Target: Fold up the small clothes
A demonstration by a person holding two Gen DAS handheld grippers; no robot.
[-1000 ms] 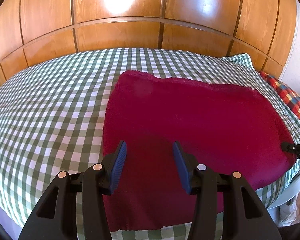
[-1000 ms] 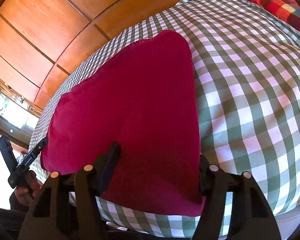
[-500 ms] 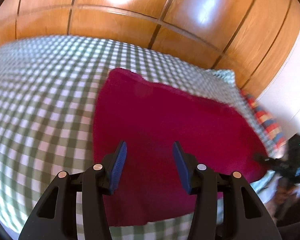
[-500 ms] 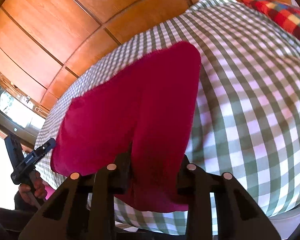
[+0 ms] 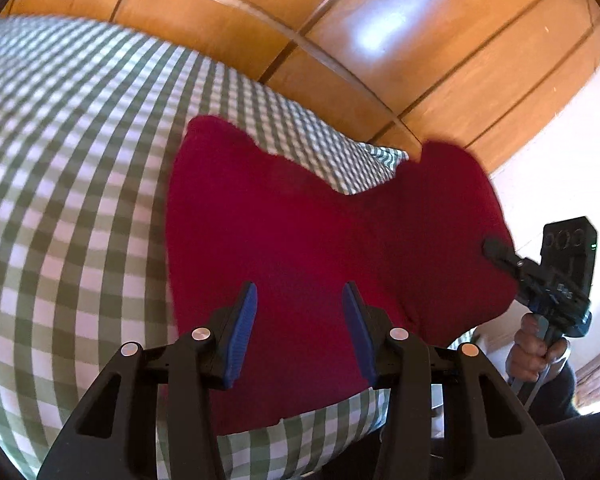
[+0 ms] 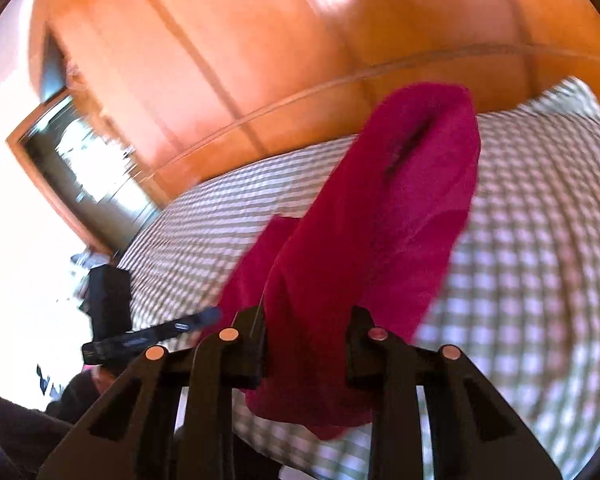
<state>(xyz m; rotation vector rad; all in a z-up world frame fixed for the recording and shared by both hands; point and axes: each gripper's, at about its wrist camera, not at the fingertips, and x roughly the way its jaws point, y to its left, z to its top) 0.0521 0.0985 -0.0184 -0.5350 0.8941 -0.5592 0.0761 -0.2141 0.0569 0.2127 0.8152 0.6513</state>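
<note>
- The right tool [image 6: 306, 346] pinches one edge of the red cloth [image 5: 284, 232] and lifts it off the checked bed [image 5: 68, 184]
- The left tool [image 5: 298, 330] hangs wide apart over the flat part

— What stands behind the bed?

— A glossy orange-brown panelled wooden wall [image 5: 380, 40], split by dark grooves, with bright patches of light shining on it.

— And the bed itself?

— A green-and-white checked bedspread [image 5: 68, 184] covers it. Past the panelling there is a plain white wall [image 5: 560, 184], and on the other side a blurred wood-framed doorway [image 6: 80, 168], very bright.
</note>
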